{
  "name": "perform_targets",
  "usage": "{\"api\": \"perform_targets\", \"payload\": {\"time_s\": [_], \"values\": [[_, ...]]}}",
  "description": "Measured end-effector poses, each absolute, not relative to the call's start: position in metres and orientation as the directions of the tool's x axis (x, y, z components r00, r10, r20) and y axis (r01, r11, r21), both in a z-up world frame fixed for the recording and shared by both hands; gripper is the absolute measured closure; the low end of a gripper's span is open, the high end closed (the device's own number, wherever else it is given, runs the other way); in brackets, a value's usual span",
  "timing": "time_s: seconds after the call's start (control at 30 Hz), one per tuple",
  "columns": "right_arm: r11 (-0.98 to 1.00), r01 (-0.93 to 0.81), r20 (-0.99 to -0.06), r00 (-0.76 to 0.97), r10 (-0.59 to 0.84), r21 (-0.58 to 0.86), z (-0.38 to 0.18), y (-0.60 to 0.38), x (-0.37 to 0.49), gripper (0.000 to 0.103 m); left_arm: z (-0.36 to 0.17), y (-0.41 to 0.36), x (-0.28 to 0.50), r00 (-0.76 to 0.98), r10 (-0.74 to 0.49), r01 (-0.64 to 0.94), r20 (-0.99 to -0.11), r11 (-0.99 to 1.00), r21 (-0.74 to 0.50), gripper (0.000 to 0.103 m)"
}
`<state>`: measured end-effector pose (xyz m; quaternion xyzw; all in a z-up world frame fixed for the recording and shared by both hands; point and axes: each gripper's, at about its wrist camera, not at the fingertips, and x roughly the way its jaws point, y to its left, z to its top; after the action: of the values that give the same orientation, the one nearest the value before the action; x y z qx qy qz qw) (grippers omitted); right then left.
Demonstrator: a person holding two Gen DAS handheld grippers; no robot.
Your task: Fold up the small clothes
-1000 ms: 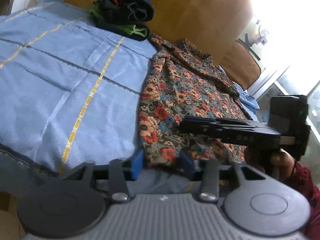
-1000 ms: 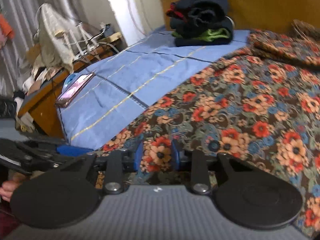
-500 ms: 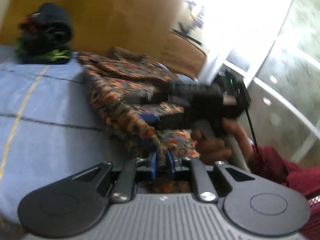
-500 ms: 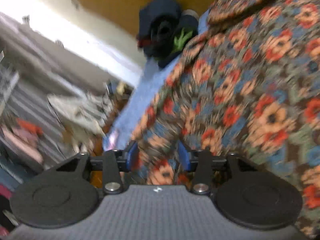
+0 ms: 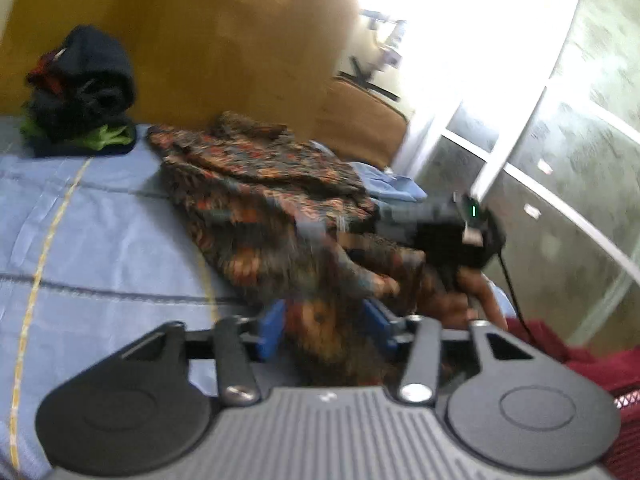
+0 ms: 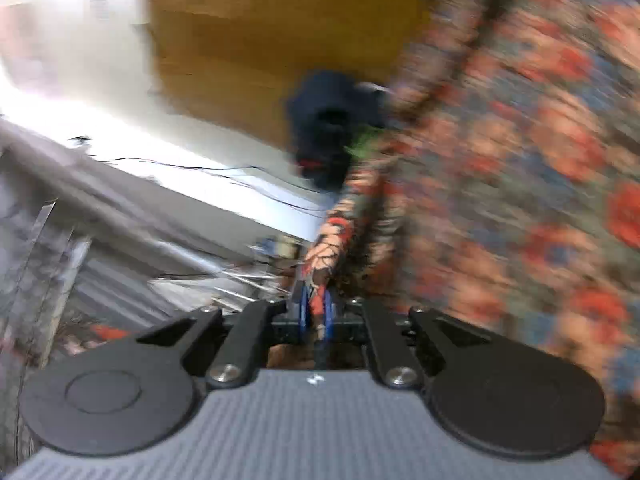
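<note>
A floral garment (image 5: 260, 200) lies crumpled on the blue bedsheet (image 5: 100, 220). My left gripper (image 5: 324, 324) has its blue pads apart and the jaws are opening; a bunch of the floral cloth hangs loosely between them. In the right wrist view the floral garment (image 6: 520, 160) fills the right side, blurred. My right gripper (image 6: 316, 312) is closing, its pads pinching a narrow edge of that cloth. From the left wrist view, the right gripper (image 5: 316, 232) reaches in from the right over the garment, held by a hand (image 5: 464, 296).
A pile of dark folded clothes (image 5: 80, 88) with a green layer sits at the back of the bed against the wooden headboard (image 5: 220, 40). The pile (image 6: 328, 132) also shows in the right wrist view. A red sleeve (image 5: 580, 360) and a glass door (image 5: 560, 160) are at the right.
The left jaws closed on the floral cloth, then spread apart again. The right gripper rolled, moved along the garment's edge and closed on it. The garment is now bunched up.
</note>
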<state>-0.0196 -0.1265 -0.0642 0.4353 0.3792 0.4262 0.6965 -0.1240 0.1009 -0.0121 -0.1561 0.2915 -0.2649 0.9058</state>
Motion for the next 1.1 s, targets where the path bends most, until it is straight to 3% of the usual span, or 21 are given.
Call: {"api": "perform_targets", "payload": {"time_s": [0.1, 0.2, 0.23, 0.33, 0.4, 0.47, 0.5, 0.53, 0.67, 0.73, 0.8, 0.9, 1.0, 1.1], "values": [[0.329, -0.264, -0.242, 0.311, 0.919, 0.907, -0.079, -0.116, -0.028, 0.090, -0.023, 0.099, -0.110, 0.658, -0.571, 0.335, -0.491, 0.806, -0.488, 0.042], [0.390, -0.341, -0.288, 0.311, 0.906, 0.855, -0.068, -0.108, -0.036, 0.085, -0.035, 0.088, -0.097, 0.611, -0.586, 0.323, -0.532, 0.799, -0.507, 0.029], [0.403, -0.362, -0.300, 0.310, 0.902, 0.840, -0.066, -0.107, -0.039, 0.082, -0.037, 0.081, -0.094, 0.598, -0.585, 0.324, -0.548, 0.802, -0.501, 0.029], [0.433, -0.425, -0.328, 0.299, 0.896, 0.795, -0.056, -0.110, -0.045, 0.068, -0.047, 0.070, -0.088, 0.566, -0.568, 0.333, -0.598, 0.821, -0.464, 0.038], [0.446, -0.462, -0.341, 0.295, 0.892, 0.766, -0.051, -0.108, -0.050, 0.060, -0.051, 0.069, -0.085, 0.564, -0.543, 0.326, -0.622, 0.839, -0.436, 0.075], [0.457, -0.481, -0.373, 0.265, 0.889, 0.748, -0.057, -0.097, -0.049, 0.064, -0.051, 0.078, -0.084, 0.569, -0.540, 0.318, -0.620, 0.840, -0.439, 0.090], [0.436, -0.468, -0.374, 0.223, 0.900, 0.769, -0.062, -0.090, -0.042, 0.081, -0.048, 0.086, -0.085, 0.573, -0.551, 0.315, -0.607, 0.832, -0.457, 0.092], [0.369, -0.428, -0.333, 0.158, 0.929, 0.825, -0.067, -0.082, -0.037, 0.087, -0.044, 0.095, -0.088, 0.587, -0.552, 0.312, -0.592, 0.830, -0.463, 0.092], [0.124, -0.243, -0.120, 0.029, 0.992, 0.962, -0.091, -0.060, -0.027, 0.087, -0.022, 0.123, -0.113, 0.666, -0.529, 0.319, -0.526, 0.839, -0.441, 0.094], [0.085, -0.163, -0.086, -0.001, 0.996, 0.983, -0.107, -0.054, -0.021, 0.087, -0.017, 0.133, -0.123, 0.698, -0.503, 0.301, -0.509, 0.852, -0.429, 0.094], [0.151, -0.209, -0.154, 0.003, 0.988, 0.966, -0.106, -0.056, -0.024, 0.086, -0.020, 0.139, -0.122, 0.698, -0.481, 0.268, -0.530, 0.862, -0.430, 0.094], [0.358, -0.438, -0.350, 0.103, 0.931, 0.824, -0.081, -0.064, -0.042, 0.090, -0.029, 0.142, -0.108, 0.680, -0.460, 0.215, -0.571, 0.870, -0.445, 0.092], [0.469, -0.511, -0.429, 0.204, 0.880, 0.721, -0.074, -0.077, -0.058, 0.094, -0.030, 0.139, -0.087, 0.679, -0.460, 0.213, -0.573, 0.870, -0.445, 0.088], [0.520, -0.557, -0.453, 0.267, 0.850, 0.647, -0.067, -0.084, -0.070, 0.088, -0.025, 0.129, -0.061, 0.694, -0.454, 0.229, -0.559, 0.875, -0.426, 0.080]]}}
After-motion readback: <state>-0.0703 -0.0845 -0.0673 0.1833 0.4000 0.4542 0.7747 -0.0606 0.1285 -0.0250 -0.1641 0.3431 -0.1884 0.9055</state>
